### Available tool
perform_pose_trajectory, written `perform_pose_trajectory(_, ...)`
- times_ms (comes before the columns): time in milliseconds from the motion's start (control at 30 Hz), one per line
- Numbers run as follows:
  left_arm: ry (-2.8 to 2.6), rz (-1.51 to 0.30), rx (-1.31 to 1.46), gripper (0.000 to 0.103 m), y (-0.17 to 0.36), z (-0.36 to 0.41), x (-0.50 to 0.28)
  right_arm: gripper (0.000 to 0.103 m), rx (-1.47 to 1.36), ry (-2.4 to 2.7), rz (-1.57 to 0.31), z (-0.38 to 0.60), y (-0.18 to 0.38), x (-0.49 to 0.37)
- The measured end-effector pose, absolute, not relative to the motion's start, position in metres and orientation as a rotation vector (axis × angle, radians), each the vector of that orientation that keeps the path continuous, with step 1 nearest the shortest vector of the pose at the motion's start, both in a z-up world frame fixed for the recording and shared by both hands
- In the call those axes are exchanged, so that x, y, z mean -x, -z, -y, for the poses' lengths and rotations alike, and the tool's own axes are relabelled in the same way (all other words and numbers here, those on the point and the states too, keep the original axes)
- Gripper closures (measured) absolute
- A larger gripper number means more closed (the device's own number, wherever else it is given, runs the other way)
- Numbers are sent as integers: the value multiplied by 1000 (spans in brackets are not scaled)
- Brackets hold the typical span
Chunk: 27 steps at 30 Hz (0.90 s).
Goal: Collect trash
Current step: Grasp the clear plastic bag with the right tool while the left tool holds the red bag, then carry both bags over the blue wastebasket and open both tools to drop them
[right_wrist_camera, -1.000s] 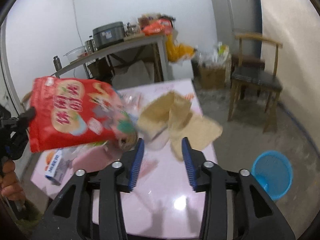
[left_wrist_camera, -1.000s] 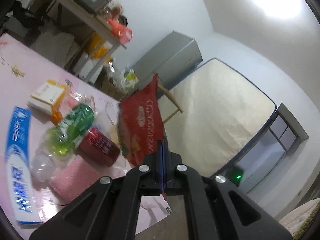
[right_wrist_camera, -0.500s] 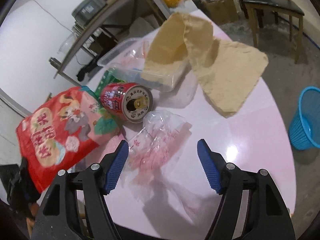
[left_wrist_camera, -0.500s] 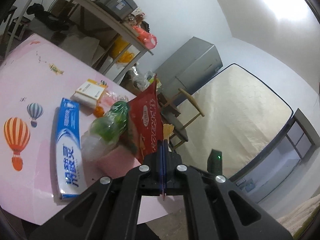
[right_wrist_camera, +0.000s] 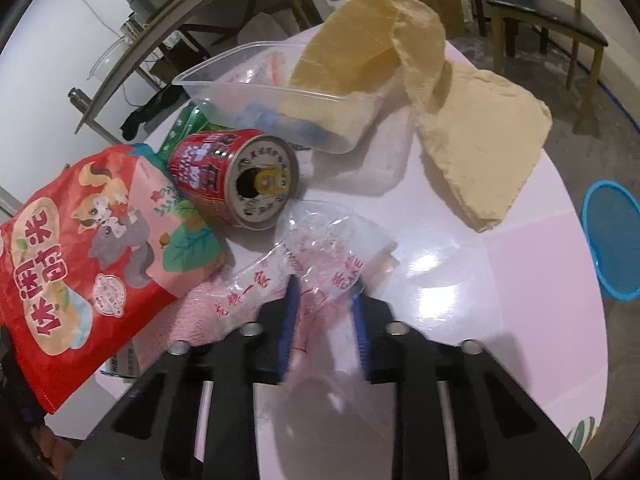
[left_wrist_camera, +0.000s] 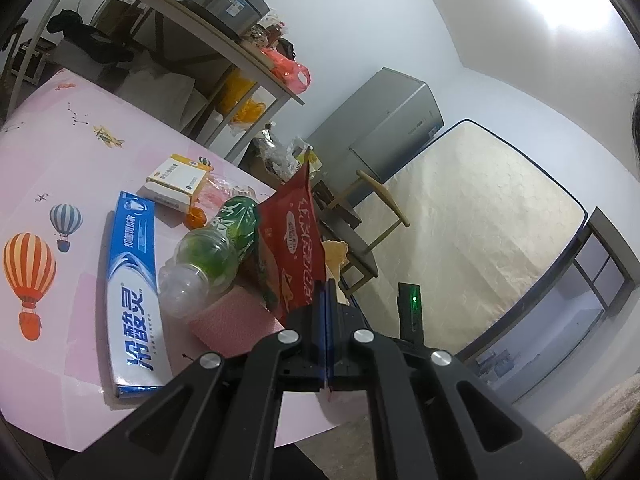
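**Trash on the pink counter, one piece in each grip**

Trash lay in a heap on the counter [right_wrist_camera: 500,320]. My left hand-held gripper [left_wrist_camera: 326,300] was fully closed on the edge of the red snack bag [left_wrist_camera: 298,240], holding it upright above the pile. My right hand-held gripper [right_wrist_camera: 326,316] pointed steeply down, its jaws closing around the clear plastic wrapper [right_wrist_camera: 316,256], which lay crumpled between them; I could not tell whether the pads pressed it yet. Just behind the wrapper a red can [right_wrist_camera: 236,176] lay on its side, touching the snack bag. Behind that sat a clear plastic tub [right_wrist_camera: 280,92] with a tan cloth [right_wrist_camera: 480,148] draped over its far end. A green bottle [left_wrist_camera: 212,252] and a blue toothpaste box [left_wrist_camera: 132,296] lay on the left side. A blue basket [right_wrist_camera: 612,244] stood on the floor beyond the counter's edge.
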State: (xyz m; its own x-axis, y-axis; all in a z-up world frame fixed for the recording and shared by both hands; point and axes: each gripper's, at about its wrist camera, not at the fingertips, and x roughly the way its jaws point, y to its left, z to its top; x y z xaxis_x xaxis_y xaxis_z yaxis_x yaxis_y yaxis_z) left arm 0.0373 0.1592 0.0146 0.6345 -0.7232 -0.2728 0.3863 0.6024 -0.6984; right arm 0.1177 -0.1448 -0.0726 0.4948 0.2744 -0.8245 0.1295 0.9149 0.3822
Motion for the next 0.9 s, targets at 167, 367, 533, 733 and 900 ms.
perform_pose_trajectory(167, 691, -578, 635, 103, -17, -155, -38, 98, -473, -95, -1048, 154, 70, -108)
perform_pose_trajectory(367, 698, -564, 621, 103, -21, -152, -37, 103, -506, -119, -1021, 162, 62, -102)
perform_pose_trajectory(533, 703, -552, 618, 103, -24, -150, -35, 103, -527, -146, -1015, 166, 55, -96)
perform_pose_trajectory(733, 713, -522, 614, 103, -30, -148, -31, 103, -531, -151, -1003, 175, 49, -84)
perform_pose_trajectory(900, 725, -502, 607, 103, -36, -145, -27, 103, -534, -147, -981, 179, 41, -83)
